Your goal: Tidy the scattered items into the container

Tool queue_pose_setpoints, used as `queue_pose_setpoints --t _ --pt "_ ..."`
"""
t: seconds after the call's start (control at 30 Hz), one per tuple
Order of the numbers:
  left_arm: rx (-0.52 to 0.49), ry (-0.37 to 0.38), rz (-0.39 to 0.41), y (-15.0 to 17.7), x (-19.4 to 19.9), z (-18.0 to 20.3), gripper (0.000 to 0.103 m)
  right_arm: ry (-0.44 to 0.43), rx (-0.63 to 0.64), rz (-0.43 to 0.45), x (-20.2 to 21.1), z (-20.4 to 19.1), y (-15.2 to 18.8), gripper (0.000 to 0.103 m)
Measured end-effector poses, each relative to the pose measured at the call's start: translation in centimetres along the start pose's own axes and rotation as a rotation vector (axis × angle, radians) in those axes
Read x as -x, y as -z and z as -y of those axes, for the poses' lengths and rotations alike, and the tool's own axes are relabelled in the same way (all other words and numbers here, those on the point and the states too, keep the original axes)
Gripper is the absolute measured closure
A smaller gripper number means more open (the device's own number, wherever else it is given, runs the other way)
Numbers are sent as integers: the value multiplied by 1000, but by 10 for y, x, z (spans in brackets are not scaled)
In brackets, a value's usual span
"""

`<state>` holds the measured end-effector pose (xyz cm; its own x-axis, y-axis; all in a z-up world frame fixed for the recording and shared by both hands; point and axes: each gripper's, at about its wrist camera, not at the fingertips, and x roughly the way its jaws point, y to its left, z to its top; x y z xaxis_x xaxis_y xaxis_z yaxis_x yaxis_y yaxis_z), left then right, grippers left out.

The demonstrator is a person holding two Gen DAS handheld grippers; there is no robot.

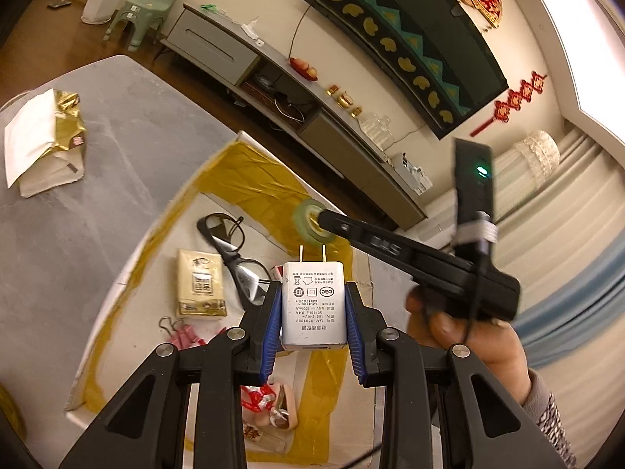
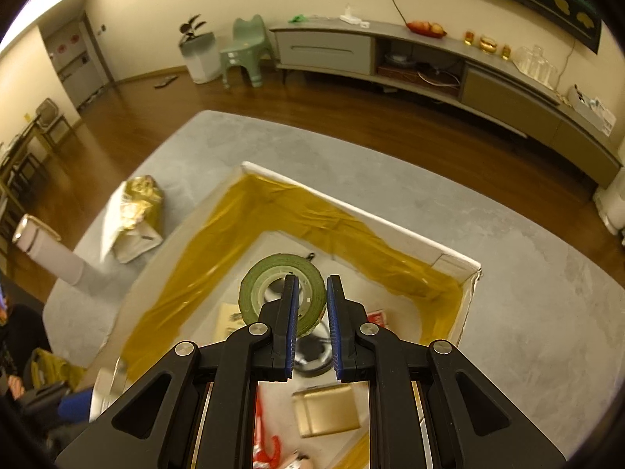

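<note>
My left gripper (image 1: 314,287) is shut on a white wall charger (image 1: 314,305), prongs pointing away, above the open white box (image 1: 250,138) lined with gold foil. A hand holds my right gripper (image 1: 324,217) over the box's far side. A green tape roll (image 1: 312,221) sits at its tip. In the right wrist view that gripper (image 2: 312,279) is shut on the wall of the tape roll (image 2: 269,285), one finger through the hole, above the box (image 2: 351,211). Inside lie black glasses (image 1: 234,250), a tissue pack (image 1: 201,283), pink clips (image 1: 183,332) and a gold case (image 2: 326,410).
The box rests on a grey table (image 2: 527,293). A crumpled gold and white paper bag (image 1: 47,136) lies on the table to the left, and a white cylinder (image 2: 50,254) stands past it. A long TV cabinet (image 2: 488,78) and a green chair (image 2: 246,51) stand beyond.
</note>
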<state>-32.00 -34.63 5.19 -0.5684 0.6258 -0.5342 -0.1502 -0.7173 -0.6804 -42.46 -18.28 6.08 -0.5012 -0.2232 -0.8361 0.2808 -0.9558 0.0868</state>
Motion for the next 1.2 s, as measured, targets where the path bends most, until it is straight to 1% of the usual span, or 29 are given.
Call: queue_pose_setpoints --t 0.07,0.13,0.17,0.2,0.23,0.27,0.37,0.53,0.63,0.87,0.97,1.1,1.2 --pt "-19 -17 -12 1 -7 3 71 19 -1 -6 -7 4 -1 88" --pt "-55 -31 -42 1 -17 8 71 29 -8 -5 -14 7 -2 86" --pt "-82 -43 -54 3 -22 11 63 28 -12 -1 -16 9 -2 86" --pt "-100 -56 -54 5 -24 13 58 23 -20 2 -17 11 -2 83" --pt "-109 -72 -49 6 -25 14 49 18 -32 3 -18 14 -1 75" --pt "-114 -85 -42 7 -26 14 48 16 -41 6 -18 16 0 73" --pt "-116 -75 -33 8 -22 15 48 1 -52 10 -14 21 4 72" --pt "-114 -104 1 5 -11 12 48 -10 -60 13 -2 28 14 71" --pt "-106 -100 8 5 -7 10 48 -15 -67 9 1 32 19 70" --pt "-140 -98 4 11 -3 20 48 -25 -41 -5 15 30 36 68" --pt "-167 -117 11 13 0 25 47 -16 0 -7 23 24 43 67" --pt "-194 -153 22 19 4 30 47 11 101 -6 36 7 54 67" --pt "-224 -174 13 28 6 34 47 33 196 -10 47 -10 64 65"
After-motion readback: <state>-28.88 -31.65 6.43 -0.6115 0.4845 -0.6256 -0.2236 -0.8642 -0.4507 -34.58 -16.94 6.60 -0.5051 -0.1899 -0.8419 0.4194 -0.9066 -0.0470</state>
